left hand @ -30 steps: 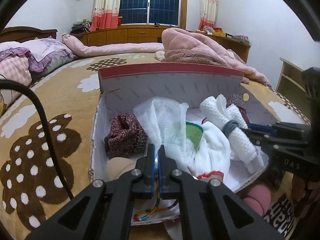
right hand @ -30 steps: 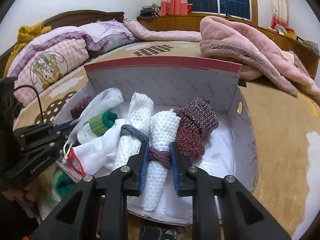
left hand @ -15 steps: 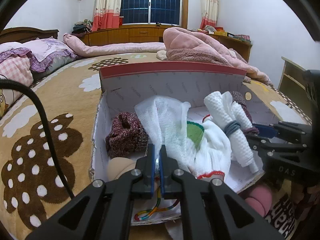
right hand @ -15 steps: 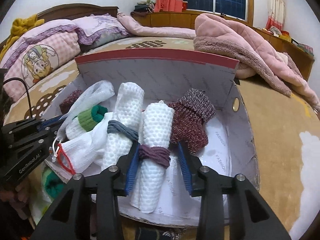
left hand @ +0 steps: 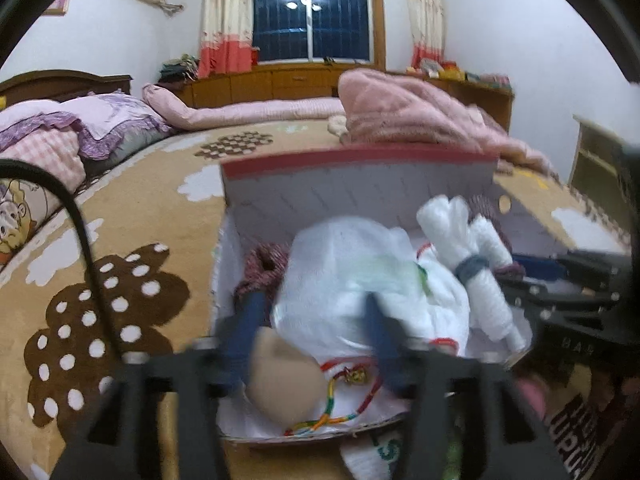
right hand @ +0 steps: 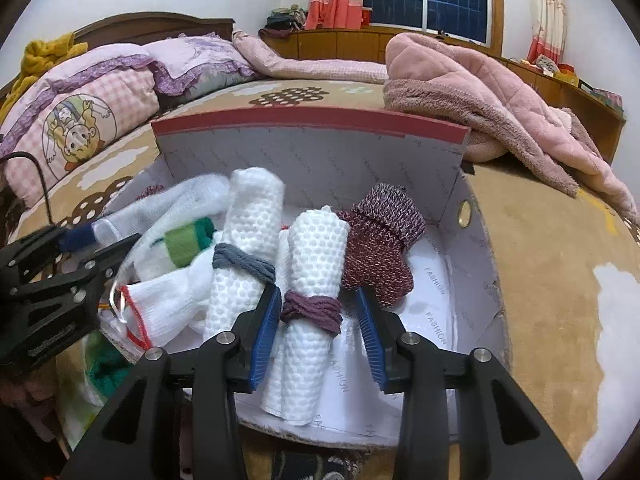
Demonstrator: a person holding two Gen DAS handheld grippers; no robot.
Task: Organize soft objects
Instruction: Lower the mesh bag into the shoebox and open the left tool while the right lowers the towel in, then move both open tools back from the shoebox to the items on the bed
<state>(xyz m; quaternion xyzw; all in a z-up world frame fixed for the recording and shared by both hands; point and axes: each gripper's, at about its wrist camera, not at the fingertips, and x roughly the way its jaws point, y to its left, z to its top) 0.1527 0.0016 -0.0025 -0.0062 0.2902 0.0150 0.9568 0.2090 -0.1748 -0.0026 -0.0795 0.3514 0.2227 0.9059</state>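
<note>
My left gripper (left hand: pixel 316 328) has just been opening: a second ago its fingers were pinched together on the mesh bag (left hand: pixel 352 272), and now they stand wide apart on either side of it, released. The bag lies in the box (left hand: pixel 360 184), slumped just ahead of the gripper, its bulk between the fingers, and the view is blurred. A maroon sock (left hand: pixel 262 268) sits just beyond my left finger, and a beige item (left hand: pixel 284 384) lies under the gripper at the near box edge.

My right gripper (right hand: pixel 316 320) has just been opening too. Earlier its pads squeezed the towel roll (right hand: pixel 316 264) at its purple band (right hand: pixel 312 310); now both pads stand clear of it, the roll resting between them on the box floor, released. A second roll (right hand: pixel 244 240) with a grey band lies just to the left of the left pad, touching the first roll. Another maroon sock (right hand: pixel 380 240) sits just ahead of the right pad.

To the right of that pad the box floor is bare up to the side wall with its grommet hole (right hand: pixel 464 210). The raised back flap stands ahead of both grippers. The bed (right hand: pixel 560 280) spreads out open to the right of the box.
</note>
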